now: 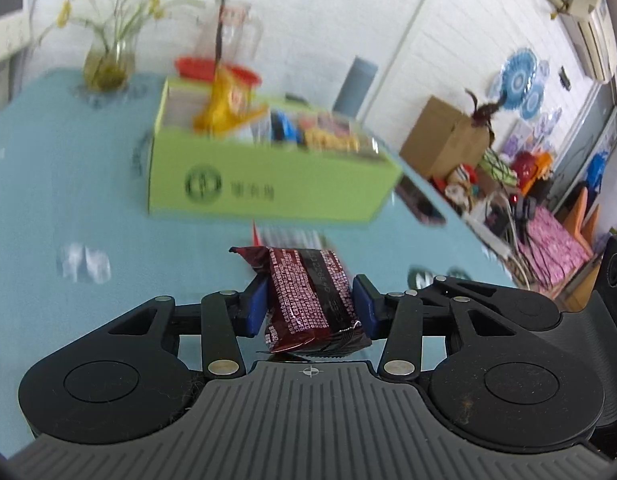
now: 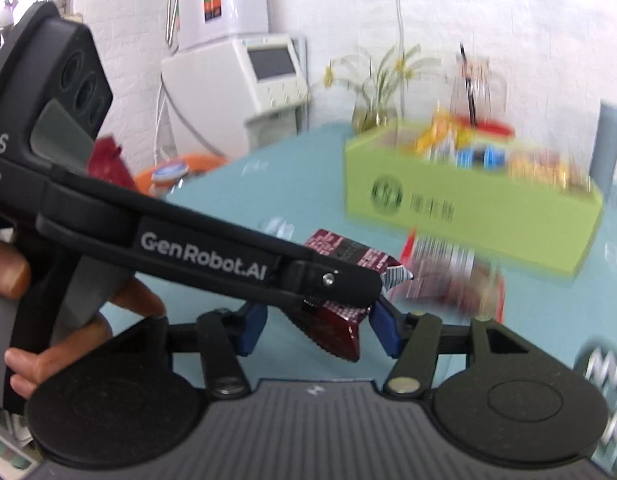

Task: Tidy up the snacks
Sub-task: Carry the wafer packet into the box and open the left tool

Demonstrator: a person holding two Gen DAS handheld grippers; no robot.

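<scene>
While my left tool (image 1: pixel 310 304) clamps the dark red snack packet (image 1: pixel 308 296), my right tool (image 2: pixel 316 330) gapes — green box (image 1: pixel 268 184) beyond, on the desk (image 1: pixel 68 184).

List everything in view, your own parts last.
Dark red snack packet: one, clamped in the left gripper.
Green box: one, lime, on the table, holds snacks.
Red-and-white packet: one, blurred, on the table before the box.
Table: one, teal.
Vase: one, glass, behind the box.
Left gripper: black, blue pads, shut on the packet.
Right gripper: black, blue pads, open beneath the packet.
</scene>
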